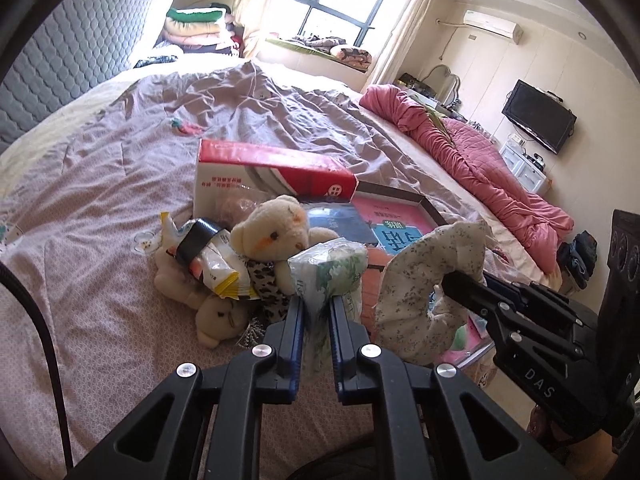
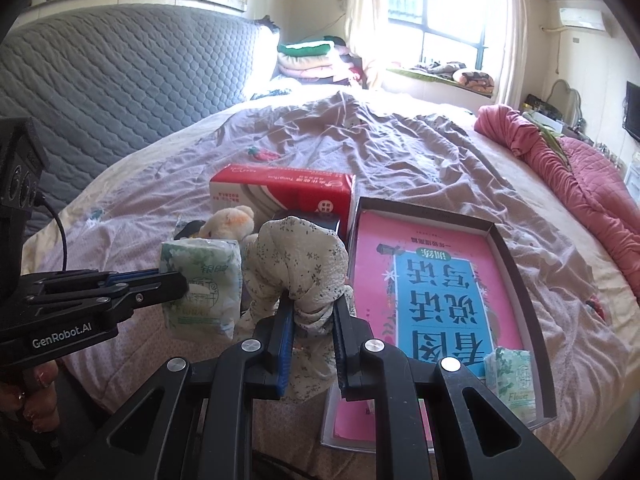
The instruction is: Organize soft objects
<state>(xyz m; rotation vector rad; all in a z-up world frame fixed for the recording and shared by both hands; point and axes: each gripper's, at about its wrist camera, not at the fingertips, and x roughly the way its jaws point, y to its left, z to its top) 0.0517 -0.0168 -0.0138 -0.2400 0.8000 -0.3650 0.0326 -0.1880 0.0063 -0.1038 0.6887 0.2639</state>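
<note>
My left gripper (image 1: 316, 300) is shut on a green-and-white tissue pack (image 1: 328, 268), held above the bed; the same tissue pack (image 2: 202, 280) shows at the left of the right wrist view. My right gripper (image 2: 312, 300) is shut on a bunched floral cloth (image 2: 300, 264), which also hangs from the right gripper (image 1: 448, 280) in the left wrist view as the floral cloth (image 1: 420, 280). A cream teddy bear (image 1: 276, 232) lies on the bed with a snack bag (image 1: 204, 256) across it. A second small bear (image 1: 218, 316) lies below.
A red-and-white tissue box (image 1: 272, 172) stands behind the toys. A shallow dark-rimmed box (image 2: 516, 272) holds a pink and blue book (image 2: 436, 280) and another tissue pack (image 2: 510, 380). A rumpled pink quilt (image 2: 580, 192) lies along the bed's right side. A grey headboard (image 2: 120, 80) is behind.
</note>
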